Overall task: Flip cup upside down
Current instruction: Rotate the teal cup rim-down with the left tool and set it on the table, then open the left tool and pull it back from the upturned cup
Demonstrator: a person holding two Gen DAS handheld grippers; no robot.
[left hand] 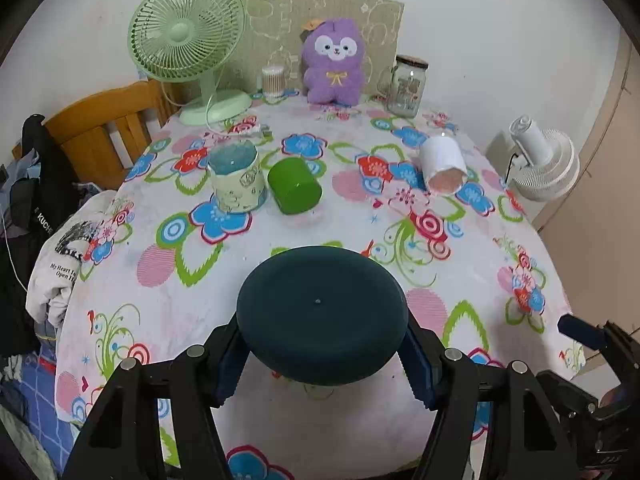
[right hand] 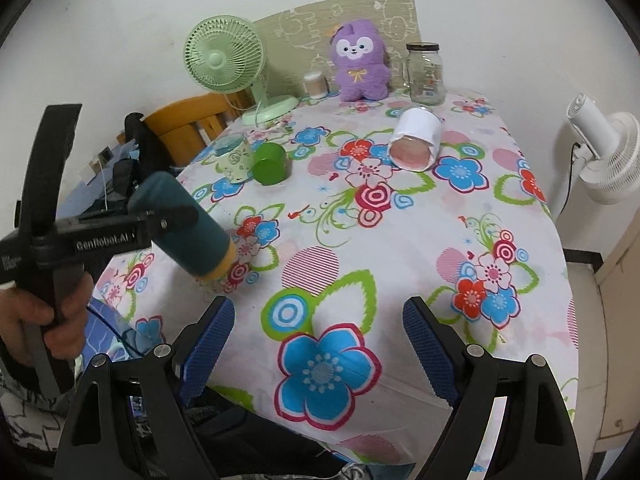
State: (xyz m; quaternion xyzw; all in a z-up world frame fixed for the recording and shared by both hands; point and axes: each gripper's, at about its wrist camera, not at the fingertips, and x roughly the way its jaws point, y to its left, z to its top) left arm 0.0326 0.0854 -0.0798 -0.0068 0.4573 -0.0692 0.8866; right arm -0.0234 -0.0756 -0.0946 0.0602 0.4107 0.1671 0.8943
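My left gripper (left hand: pixel 324 360) is shut on a dark teal cup (left hand: pixel 320 312), whose flat base faces the camera. In the right wrist view the same cup (right hand: pixel 184 228) is held above the table's left edge, tilted with its yellow-rimmed mouth pointing down and to the right, near the cloth. My right gripper (right hand: pixel 320 344) is open and empty over the near edge of the table. A green cup (left hand: pixel 294 186) and a white cup (left hand: pixel 442 164) lie on their sides. A pale patterned cup (left hand: pixel 238 178) stands upright.
The table wears a flowered cloth (right hand: pixel 400 240). At the back stand a green desk fan (left hand: pixel 188 48), a purple plush toy (left hand: pixel 332 62), a glass jar (left hand: pixel 408 84) and a cotton swab box (left hand: pixel 273 80). A wooden chair (left hand: pixel 108 128) is at the left, a white fan (right hand: pixel 604 152) at the right.
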